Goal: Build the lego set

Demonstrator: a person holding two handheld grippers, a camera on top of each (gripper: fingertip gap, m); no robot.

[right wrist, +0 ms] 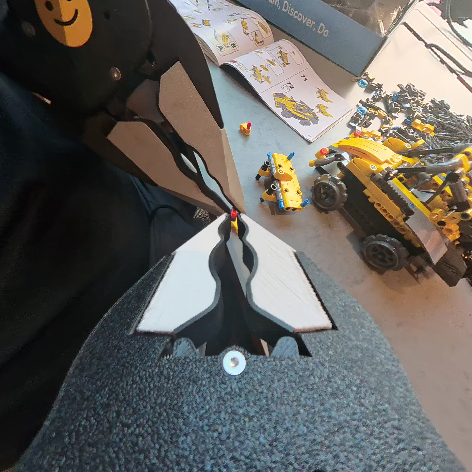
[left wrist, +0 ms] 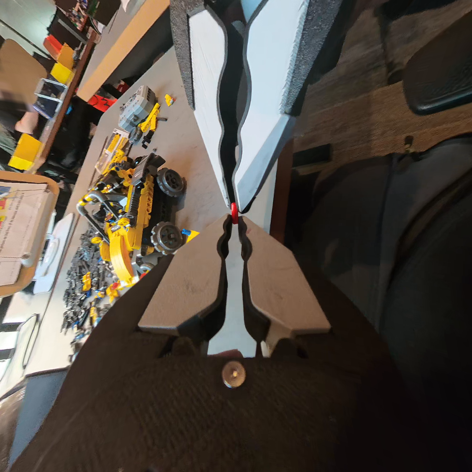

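My left gripper [left wrist: 234,220], with beige fingers, and my right gripper [right wrist: 233,221], with white fingers, meet tip to tip above the near edge of the table [right wrist: 319,319]. The left gripper is shut on a small red pin [left wrist: 234,215]. The right gripper is shut on a small yellow connector [right wrist: 234,226], and the red pin [right wrist: 233,213] sticks out of its end. In the right wrist view the left gripper [right wrist: 233,209] comes in from the upper left. In the left wrist view the right gripper [left wrist: 233,205] comes down from the top. The yellow connector is hidden there.
A yellow and black toy brick vehicle [right wrist: 398,204] stands on the table, also in the left wrist view [left wrist: 143,204]. Near it are a small yellow sub-assembly [right wrist: 281,184], another yellow connector with a red pin [right wrist: 245,127], an open instruction booklet [right wrist: 281,84] and a pile of loose dark parts [right wrist: 408,109]. Less than 4 cm separates the two grippers' tips.
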